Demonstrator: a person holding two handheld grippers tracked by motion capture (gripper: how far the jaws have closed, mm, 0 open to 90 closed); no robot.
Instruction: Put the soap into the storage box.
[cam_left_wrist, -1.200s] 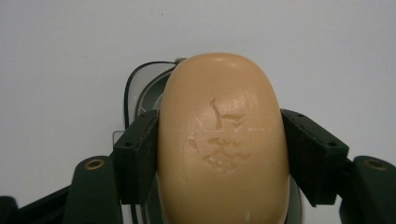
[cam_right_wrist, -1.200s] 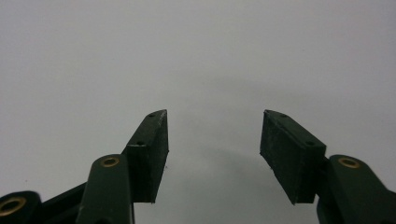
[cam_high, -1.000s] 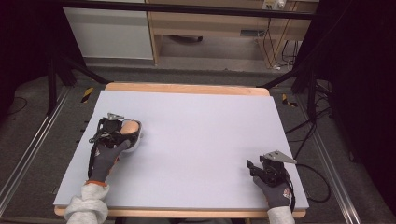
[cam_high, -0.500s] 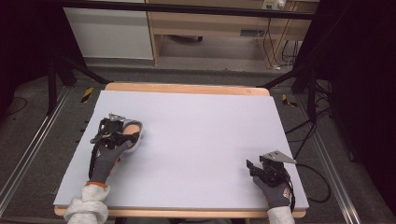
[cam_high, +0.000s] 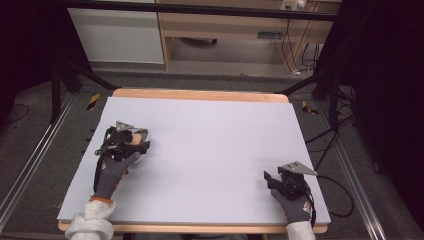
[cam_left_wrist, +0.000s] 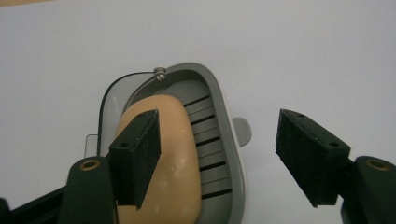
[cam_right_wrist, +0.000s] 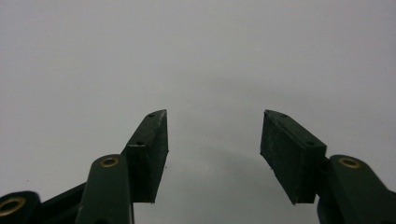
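Tan soap bar (cam_left_wrist: 161, 154) lying flat in grey slotted soap dish (cam_left_wrist: 217, 140); dish on surface's left side.

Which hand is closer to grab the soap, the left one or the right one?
Probably the left. The left gripper is open right over the soap in its grey dish, one jaw above the bar, the other past the rim. The right gripper sits far across the table.

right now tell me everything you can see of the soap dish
The soap dish is grey, plastic-looking, with rounded corners, a raised rim and a slotted floor. A small tab sticks out from one side, and a thin wire loop is screwed at its rim. A tan soap bar lies inside. It sits flat on the white table, left side, under the open left gripper.
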